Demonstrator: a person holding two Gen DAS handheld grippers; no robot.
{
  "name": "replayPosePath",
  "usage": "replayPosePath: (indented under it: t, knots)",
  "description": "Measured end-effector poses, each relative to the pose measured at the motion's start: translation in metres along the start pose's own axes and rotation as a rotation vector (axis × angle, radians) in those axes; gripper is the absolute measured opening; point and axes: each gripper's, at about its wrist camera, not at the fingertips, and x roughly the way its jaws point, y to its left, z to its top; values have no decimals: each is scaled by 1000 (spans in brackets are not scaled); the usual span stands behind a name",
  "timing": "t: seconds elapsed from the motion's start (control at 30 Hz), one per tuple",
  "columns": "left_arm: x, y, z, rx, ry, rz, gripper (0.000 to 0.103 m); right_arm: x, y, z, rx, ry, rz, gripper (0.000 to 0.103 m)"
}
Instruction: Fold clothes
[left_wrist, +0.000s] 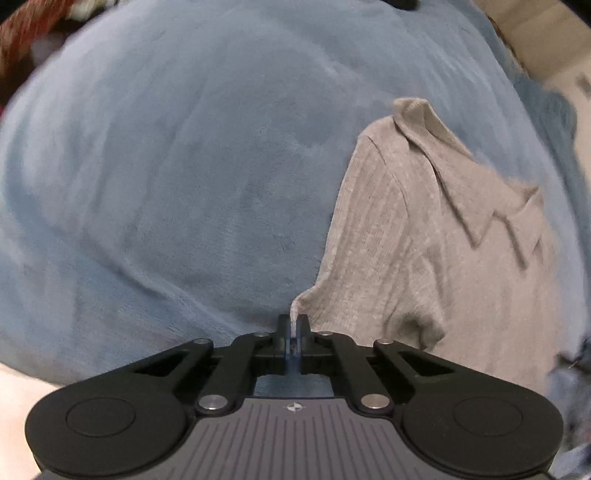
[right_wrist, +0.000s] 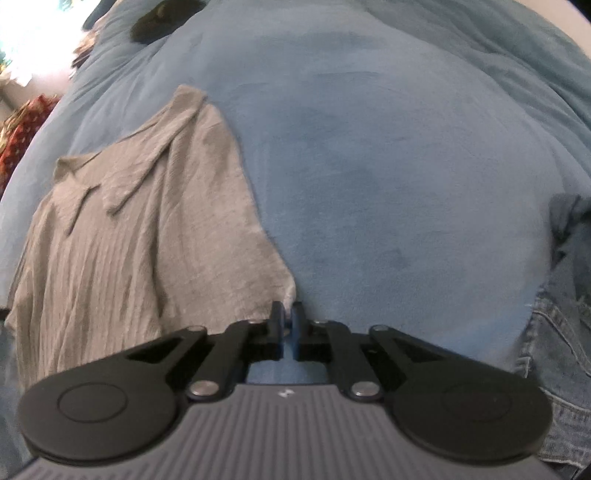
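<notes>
1. The grey collared shirt (left_wrist: 443, 236) lies front-up on the blue blanket (left_wrist: 184, 166), collar (left_wrist: 476, 192) toward the blanket's far edge, lower part toward you.
2. Your left gripper (left_wrist: 294, 325) is clenched on a corner of the shirt's near-left edge; a thin strip of cloth shows between the pads.
3. Your right gripper (right_wrist: 287, 314) sits at the near-right corner of the shirt (right_wrist: 147, 221), jaws nearly together. The cloth seems pinched, but blur makes that a judgement.
4. Handling: thin ribbed knit, so light, soft and floppy. It will likely sag and wrinkle, so grip corners or hems, both layers.
5. The long axis runs near to far, collar end away.
6. Jeans (right_wrist: 565, 295) lie by the blanket's right edge, apart from the shirt.
</notes>
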Motion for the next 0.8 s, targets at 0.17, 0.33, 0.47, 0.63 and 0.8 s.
replayPosePath:
  t: [0.17,0.33,0.47,0.63,0.8]
  knots:
    - [-22,-6,6,103,-73,99,3,-12,-3,11,-93,-28,-83,3]
    - [-38,18,37,124,-145,199,3,-18,-24,38,-158,-52,-182,3]
    - [-31,20,51,211,-144,246,3,-17,-32,59,-233,-63,-240,3]
    - [-7,20,58,277,-80,264,3,-11,-38,76,-262,-21,-232,3]
    - [12,19,53,290,-25,272,5,3,-35,65,-350,49,-237,9]
